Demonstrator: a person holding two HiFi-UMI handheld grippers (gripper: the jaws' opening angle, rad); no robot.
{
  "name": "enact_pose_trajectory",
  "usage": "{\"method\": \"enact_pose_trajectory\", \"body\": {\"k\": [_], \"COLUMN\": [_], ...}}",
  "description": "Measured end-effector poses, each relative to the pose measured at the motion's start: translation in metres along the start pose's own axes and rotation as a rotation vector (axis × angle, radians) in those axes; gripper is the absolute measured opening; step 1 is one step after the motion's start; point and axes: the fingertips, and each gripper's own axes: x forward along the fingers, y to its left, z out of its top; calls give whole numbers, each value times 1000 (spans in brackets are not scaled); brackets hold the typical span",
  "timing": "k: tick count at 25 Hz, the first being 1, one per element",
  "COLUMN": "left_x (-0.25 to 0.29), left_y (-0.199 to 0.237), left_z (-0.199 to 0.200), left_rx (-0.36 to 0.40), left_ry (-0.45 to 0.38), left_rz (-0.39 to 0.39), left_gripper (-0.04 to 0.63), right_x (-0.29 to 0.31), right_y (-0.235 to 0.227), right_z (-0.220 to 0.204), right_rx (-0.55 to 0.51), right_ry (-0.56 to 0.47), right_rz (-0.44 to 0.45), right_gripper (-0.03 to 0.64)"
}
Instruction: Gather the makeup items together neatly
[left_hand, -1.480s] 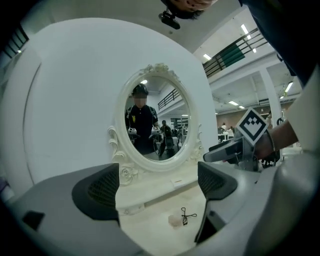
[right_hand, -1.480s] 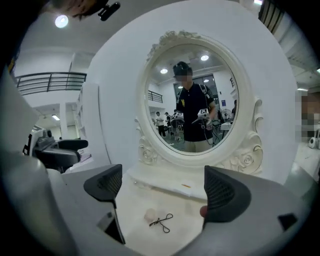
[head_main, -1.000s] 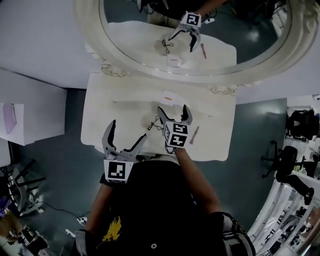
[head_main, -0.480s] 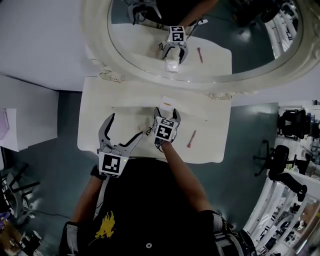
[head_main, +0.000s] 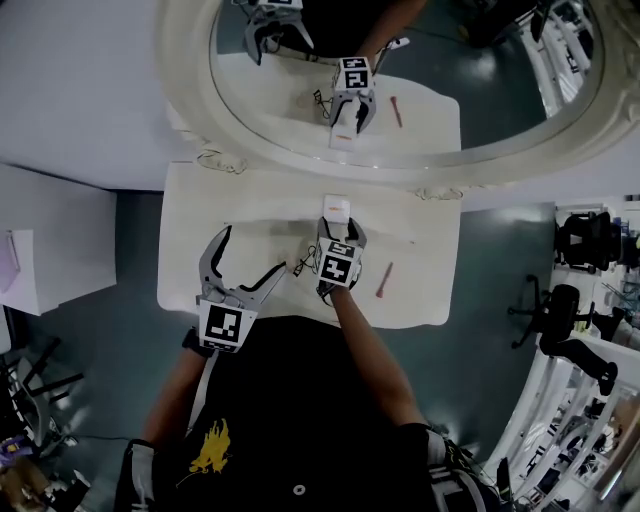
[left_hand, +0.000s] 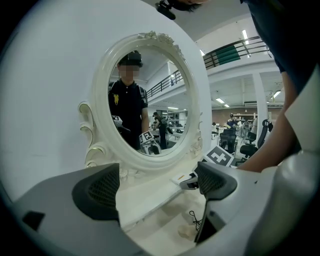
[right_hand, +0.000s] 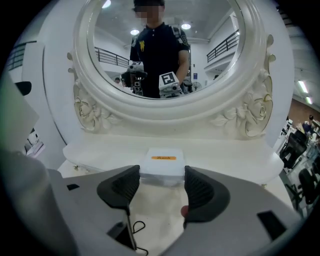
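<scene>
1. Right, the right gripper (right_hand: 161, 187) has just been closing its jaws. The white box (right_hand: 161, 167) with the orange label sits between them on the vanity table (right_hand: 225, 150), and the pads meet only its near corners.
2. That shallow bite is the worry. A harder squeeze may squirt the box forward toward the base of the mirror (right_hand: 160, 55), or it may swing once lifted.
3. Just beneath the jaws lies a black wiry item (right_hand: 134, 227). Dragging the box back low could snag it.
4. Further right, a pink stick (head_main: 384, 278) lies near the table's front edge, well apart from the box. One careless nudge could roll it off.
5. Out at the front left, the left gripper (head_main: 252, 252) hangs with its jaws wide apart and nothing between them. A swing inward could clip the wiry item.
</scene>
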Motion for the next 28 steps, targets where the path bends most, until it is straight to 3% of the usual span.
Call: {"method": "enact_pose_trajectory", "body": {"k": [5, 21, 24, 28], "left_x": [2, -3, -5, 9], "left_y": [-2, -4, -8, -14], "left_z": [1, -6, -12, -9], "left_rx": [7, -4, -16, -9], "left_ry": [1, 11, 33, 16], "left_rz": [-13, -6, -22, -42], "left_gripper": [491, 491, 491, 491], "right_x": [9, 18, 6, -30], "right_y": [-1, -5, 3, -28], "right_z": [17, 8, 1, 2], "right_rx": [-14, 24, 67, 104], "right_ry": [-13, 26, 23, -40], "right_rz": [-2, -28, 10, 8], "right_gripper": [296, 301, 373, 376]}}
